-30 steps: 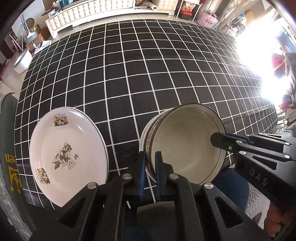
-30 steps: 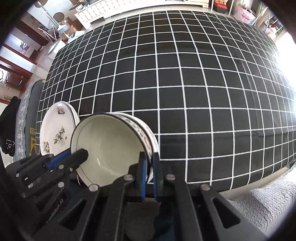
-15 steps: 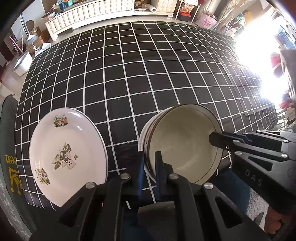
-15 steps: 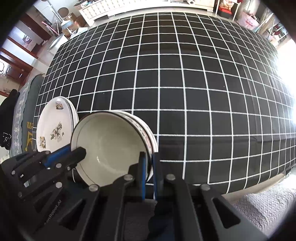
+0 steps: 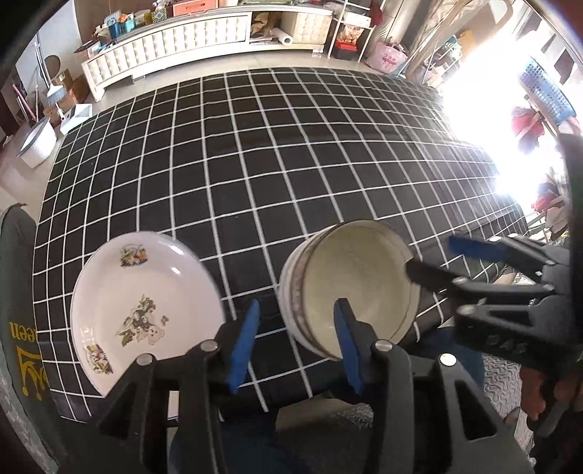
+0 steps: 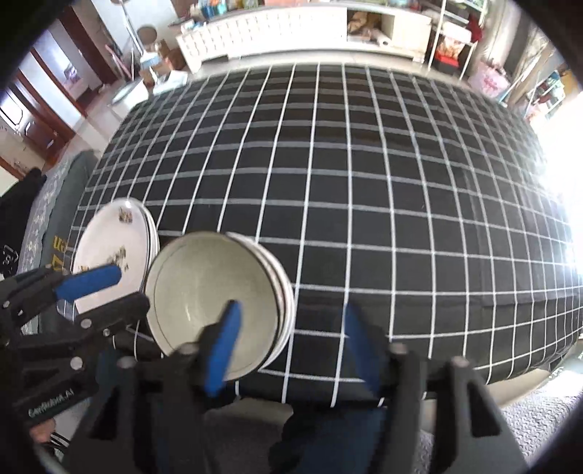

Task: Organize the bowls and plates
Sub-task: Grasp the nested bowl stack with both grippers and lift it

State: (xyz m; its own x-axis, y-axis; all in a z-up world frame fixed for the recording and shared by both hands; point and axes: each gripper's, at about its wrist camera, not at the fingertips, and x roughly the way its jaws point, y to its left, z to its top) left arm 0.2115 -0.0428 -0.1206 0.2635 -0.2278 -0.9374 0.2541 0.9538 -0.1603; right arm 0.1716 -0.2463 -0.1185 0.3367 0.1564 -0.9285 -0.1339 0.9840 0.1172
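Observation:
A stack of cream bowls (image 5: 349,288) sits near the front edge of the black checked table (image 5: 255,164). A stack of white flowered plates (image 5: 145,313) lies to its left. My left gripper (image 5: 295,339) is open, its fingers astride the bowls' near left rim, empty. My right gripper (image 6: 291,346) is open at the bowls' near right rim (image 6: 218,302), empty. The plates (image 6: 113,248) also show in the right wrist view. Each gripper shows in the other's view, open.
A dark green cushion with yellow letters (image 5: 14,328) lies left of the table. The table's front edge (image 6: 364,397) is just under both grippers. A white cabinet (image 5: 204,32) stands beyond the far edge, with bright glare at right.
Both grippers were shut on the bowl stack's rim; now both have opened and drawn back a little. The bowls rest on the table.

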